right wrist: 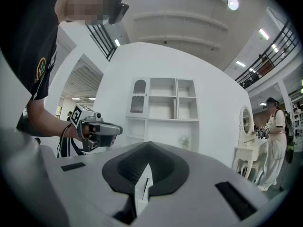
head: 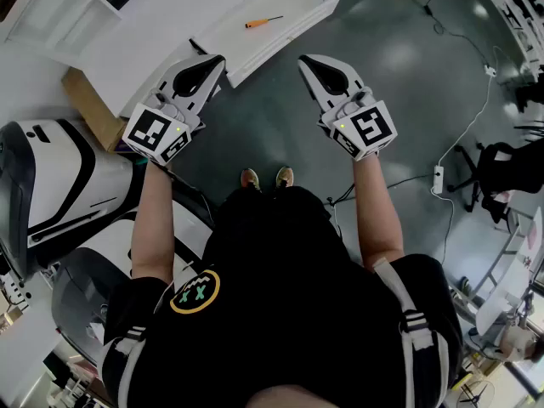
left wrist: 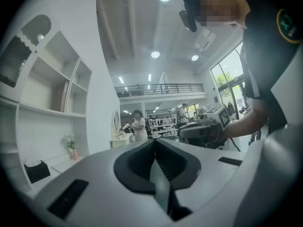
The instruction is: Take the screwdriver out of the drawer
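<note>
Stands on a dark grey floor [head: 280,117] facing a white cabinet [head: 127,49] at the far left, with a rounded white machine [head: 59,185] at the near left. Has the cabinet's drawer [head: 297,2] pulled open, a cardboard box [head: 89,104] tucked against the cabinet's near side. Holds the left gripper [head: 214,60] and the right gripper [head: 306,60] out level, side by side and apart, near the drawer's front. Shows both pairs of fingers pressed together, nothing between them. Has the orange-handled screwdriver [head: 263,21] lying flat inside the drawer, beyond both grippers, touched by neither.
</note>
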`<state>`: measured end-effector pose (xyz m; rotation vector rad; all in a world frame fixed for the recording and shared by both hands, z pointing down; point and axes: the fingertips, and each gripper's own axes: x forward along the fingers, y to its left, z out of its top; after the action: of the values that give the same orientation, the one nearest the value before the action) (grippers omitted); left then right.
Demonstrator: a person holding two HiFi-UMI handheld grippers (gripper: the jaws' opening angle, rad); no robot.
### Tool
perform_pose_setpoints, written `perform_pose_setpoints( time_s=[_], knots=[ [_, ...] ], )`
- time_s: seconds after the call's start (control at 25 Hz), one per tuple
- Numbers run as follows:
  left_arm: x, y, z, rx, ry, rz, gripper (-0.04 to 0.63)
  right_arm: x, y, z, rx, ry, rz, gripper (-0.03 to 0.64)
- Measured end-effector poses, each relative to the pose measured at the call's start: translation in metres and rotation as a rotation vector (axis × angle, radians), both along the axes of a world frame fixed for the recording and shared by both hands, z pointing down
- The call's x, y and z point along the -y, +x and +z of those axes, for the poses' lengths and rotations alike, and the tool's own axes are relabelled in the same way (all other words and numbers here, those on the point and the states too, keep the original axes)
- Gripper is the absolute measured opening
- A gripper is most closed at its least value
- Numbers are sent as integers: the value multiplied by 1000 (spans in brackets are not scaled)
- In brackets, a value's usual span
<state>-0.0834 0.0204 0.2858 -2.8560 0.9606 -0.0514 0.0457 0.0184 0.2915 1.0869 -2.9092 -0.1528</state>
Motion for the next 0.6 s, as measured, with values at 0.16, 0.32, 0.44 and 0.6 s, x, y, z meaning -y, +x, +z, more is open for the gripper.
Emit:
perform_pose_setpoints(
  time_s=[0.16,0.32,0.44,0.6],
  knots=[
    [0,1,2,7,0,12,20,2,1,2,2,-4,1,23],
    [3,0,3,5,-1,7,20,4,-1,2,10,-11,-7,23],
    [4,2,3,8,-4,15,20,4,-1,2,1,-2,-10,23],
    [4,2,3,4,-6,17,20,4,-3,3,-7,1,-11,23]
  ],
)
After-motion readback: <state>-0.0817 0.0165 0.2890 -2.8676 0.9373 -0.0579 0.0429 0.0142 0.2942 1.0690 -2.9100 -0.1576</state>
